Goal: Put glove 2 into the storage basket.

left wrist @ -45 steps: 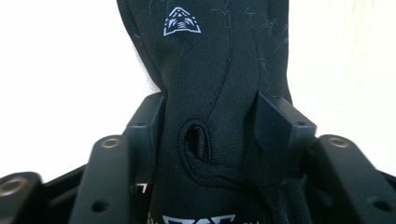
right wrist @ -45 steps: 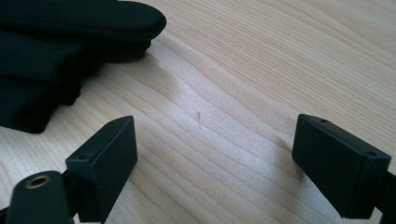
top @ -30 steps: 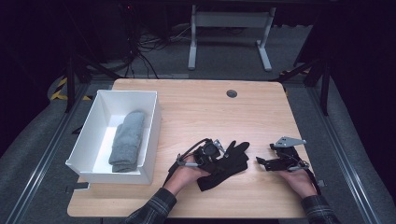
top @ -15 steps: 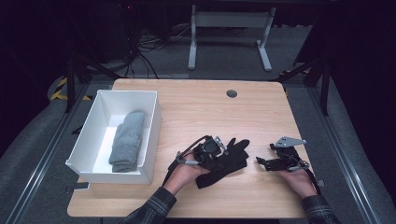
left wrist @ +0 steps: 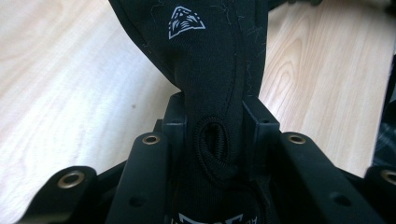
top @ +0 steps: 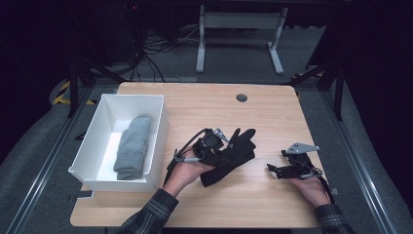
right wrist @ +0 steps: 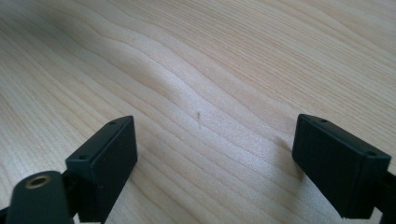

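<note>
A black glove point(top: 236, 153) with a small white logo point(left wrist: 186, 22) lies near the middle of the wooden table point(top: 204, 107), its fingers pointing away. My left gripper point(top: 218, 147) is shut on the glove's cuff end and holds that end a little above the wood. In the left gripper view the black fabric point(left wrist: 219, 70) is pinched between the two jaws of my left gripper point(left wrist: 213, 122). At the table's right, my right gripper point(top: 273, 169) rests low and points left. Its jaws stand wide apart over bare wood, nothing between them, in the right gripper view point(right wrist: 215, 154).
A white bin point(top: 156, 136) stands at the table's left with a folded grey cloth point(top: 132, 146) inside. A round cable hole point(top: 241, 98) sits near the far edge. Bare wood lies between the glove and the right gripper. A metal stand point(top: 238, 29) is on the floor beyond.
My left hand has risen a little with the glove's cuff in the gripper, so the glove has shifted slightly up in the high view. The right hand has kept still.
</note>
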The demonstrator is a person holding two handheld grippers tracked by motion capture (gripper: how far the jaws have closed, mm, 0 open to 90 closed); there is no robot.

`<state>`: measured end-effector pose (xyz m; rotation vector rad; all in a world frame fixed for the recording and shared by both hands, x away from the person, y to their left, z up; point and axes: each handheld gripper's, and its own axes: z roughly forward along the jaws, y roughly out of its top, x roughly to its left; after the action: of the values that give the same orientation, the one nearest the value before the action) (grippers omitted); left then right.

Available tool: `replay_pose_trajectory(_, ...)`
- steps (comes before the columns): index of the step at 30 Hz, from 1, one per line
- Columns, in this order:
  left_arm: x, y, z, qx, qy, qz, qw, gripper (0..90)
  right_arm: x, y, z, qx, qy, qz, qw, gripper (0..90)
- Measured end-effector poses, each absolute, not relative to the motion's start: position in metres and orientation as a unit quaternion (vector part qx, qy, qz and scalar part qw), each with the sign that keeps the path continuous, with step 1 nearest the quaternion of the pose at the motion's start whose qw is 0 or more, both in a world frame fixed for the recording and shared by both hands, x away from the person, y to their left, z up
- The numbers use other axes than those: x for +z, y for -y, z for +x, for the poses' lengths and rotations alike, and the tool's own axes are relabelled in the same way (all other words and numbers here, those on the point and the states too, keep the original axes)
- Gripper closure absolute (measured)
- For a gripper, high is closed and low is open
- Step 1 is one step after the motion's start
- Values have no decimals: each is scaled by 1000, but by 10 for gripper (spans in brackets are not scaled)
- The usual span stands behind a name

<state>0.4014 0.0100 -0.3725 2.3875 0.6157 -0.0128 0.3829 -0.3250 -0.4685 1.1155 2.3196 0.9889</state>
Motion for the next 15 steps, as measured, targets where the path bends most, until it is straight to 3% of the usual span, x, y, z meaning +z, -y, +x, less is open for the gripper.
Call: replay_pose_trajectory(15,-319,-50,408,22,-267,897,352,678,-469,325,383,352,-826,398,192,144)
